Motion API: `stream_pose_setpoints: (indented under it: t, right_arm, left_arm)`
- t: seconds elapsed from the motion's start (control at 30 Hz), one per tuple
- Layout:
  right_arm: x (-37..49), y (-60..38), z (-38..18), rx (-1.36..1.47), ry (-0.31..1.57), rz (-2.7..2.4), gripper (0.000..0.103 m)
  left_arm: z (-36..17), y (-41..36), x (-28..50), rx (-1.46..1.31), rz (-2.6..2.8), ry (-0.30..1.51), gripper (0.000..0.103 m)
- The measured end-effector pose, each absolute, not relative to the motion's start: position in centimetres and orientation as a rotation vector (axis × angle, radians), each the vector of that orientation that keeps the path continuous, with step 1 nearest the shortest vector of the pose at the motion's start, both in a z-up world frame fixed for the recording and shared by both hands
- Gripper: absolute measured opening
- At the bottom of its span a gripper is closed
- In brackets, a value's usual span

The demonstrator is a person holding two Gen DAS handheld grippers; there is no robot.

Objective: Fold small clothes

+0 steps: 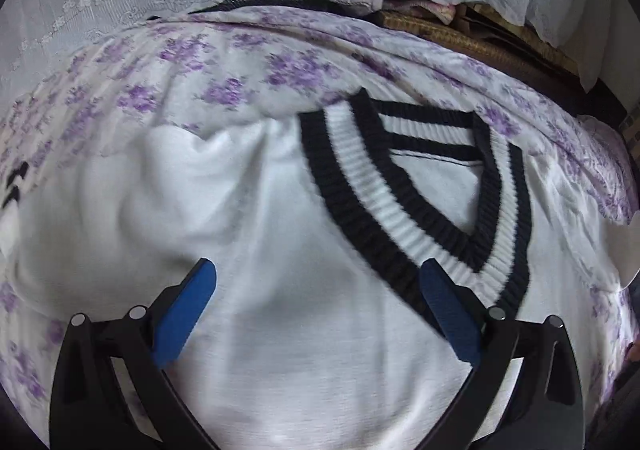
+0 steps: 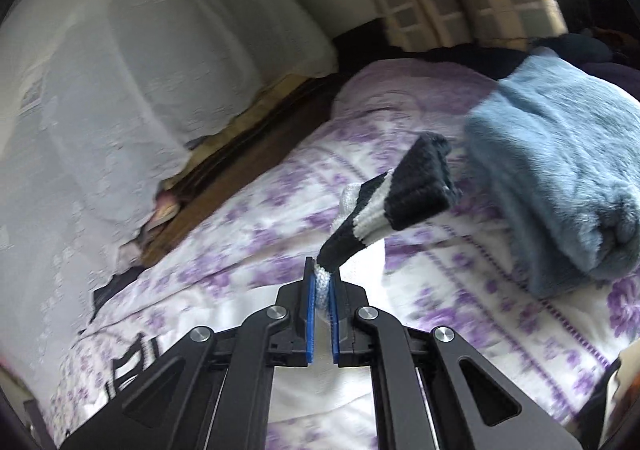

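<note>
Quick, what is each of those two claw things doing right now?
Left gripper: open, holding nothing, above the white knit sweater with black-striped V-neck.
Right gripper: closed, pinching the sweater's black-and-white ribbed cuff.

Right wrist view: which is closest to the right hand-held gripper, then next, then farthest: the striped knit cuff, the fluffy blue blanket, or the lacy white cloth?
From the right hand-held gripper:
1. Striped knit cuff, just beyond the fingertips, its white knit pinched between them.
2. Fluffy blue blanket, folded on the bed to the right.
3. Lacy white cloth, past the bed's left edge.
</note>
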State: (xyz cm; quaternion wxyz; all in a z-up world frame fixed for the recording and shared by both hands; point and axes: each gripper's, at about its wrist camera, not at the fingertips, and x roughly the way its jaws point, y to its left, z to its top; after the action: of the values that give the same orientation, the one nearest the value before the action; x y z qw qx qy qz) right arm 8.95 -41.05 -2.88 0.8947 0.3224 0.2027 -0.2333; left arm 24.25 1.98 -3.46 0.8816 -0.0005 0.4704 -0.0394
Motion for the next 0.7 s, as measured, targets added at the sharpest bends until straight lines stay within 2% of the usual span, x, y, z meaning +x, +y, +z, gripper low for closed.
stream_pose_setpoints:
  t: [0.17, 0.3, 0.7]
  right_arm:
    - [9.8, -37.8, -0.9, 0.627, 0.423, -0.398, 0.006]
    - [11.0, -35.3, 0.4, 0.604, 0.429, -0.33, 0.006]
    - [14.7, -27.5, 2.3, 0.574, 0.454, -0.198, 0.006]
  left_arm:
    - [-4.2, 6.3, 24.5, 0.118, 0.077, 0.922, 0.099]
    - [-6.0, 10.2, 26.0, -0.043, 0.089, 1.001, 0.099]
    - [-6.5, 9.0, 25.8, 0.04, 0.125, 0.964, 0.099]
